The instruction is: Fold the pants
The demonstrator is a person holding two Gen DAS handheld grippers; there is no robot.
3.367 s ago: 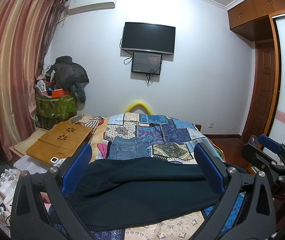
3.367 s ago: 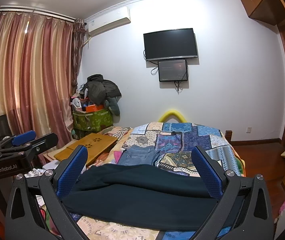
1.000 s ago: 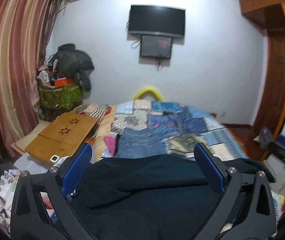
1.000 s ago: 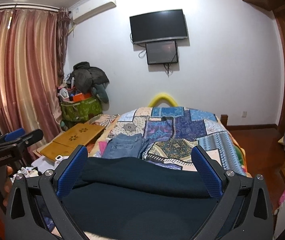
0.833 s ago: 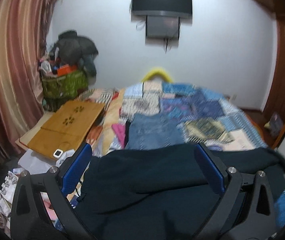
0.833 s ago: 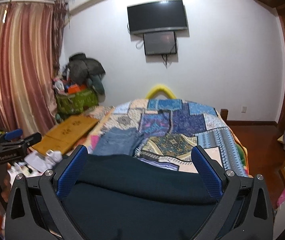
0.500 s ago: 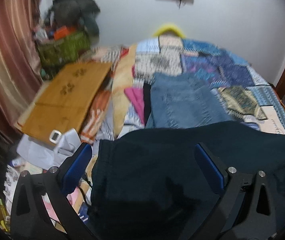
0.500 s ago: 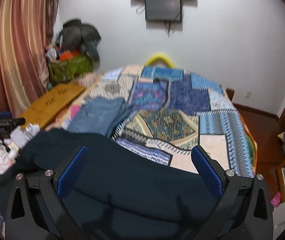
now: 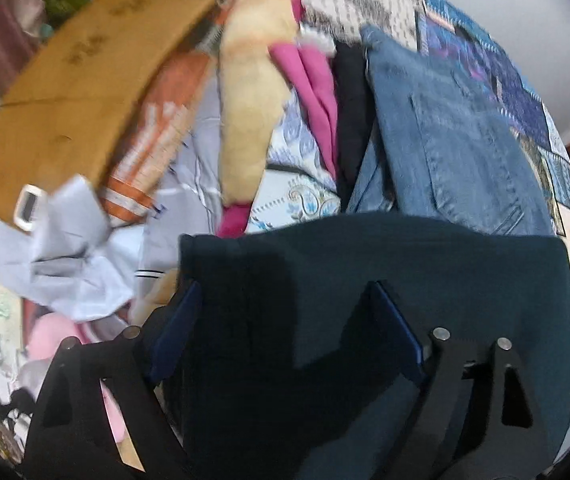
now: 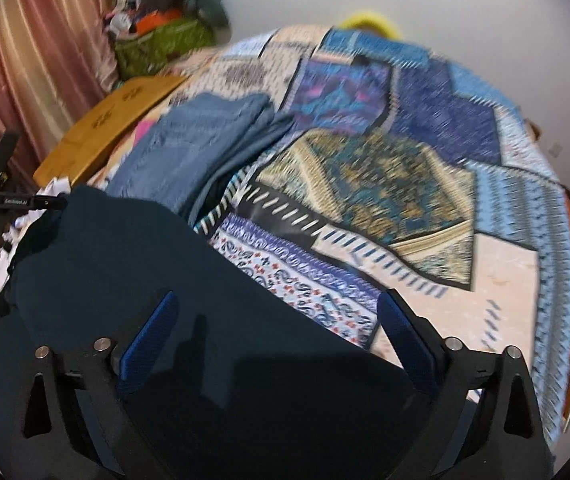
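Dark teal pants [image 9: 365,280] lie spread across the near end of the bed, filling the lower part of both wrist views. My left gripper [image 9: 285,312] points steeply down over the pants' left end, near their edge. Its jaws are closing, the cloth lies under and between the blue pads [image 9: 175,320], and nothing is pinched. My right gripper [image 10: 277,328] hangs over the pants [image 10: 165,280] where their far edge crosses the patchwork quilt [image 10: 405,184]. Its jaws are closing too, with cloth beneath them and no grip.
Folded blue jeans [image 9: 465,140] [image 10: 197,140] lie just beyond the dark pants, with a pink garment [image 9: 317,80] beside them. A wooden lap table [image 9: 77,80] and crumpled white sheets [image 9: 69,248] lie off the bed's left side. The other gripper's body [image 10: 5,200] shows at the left.
Both grippers have dropped and tipped down toward the pants, so the wall and the TV have left view. The fingers of both stand a little closer together than before.
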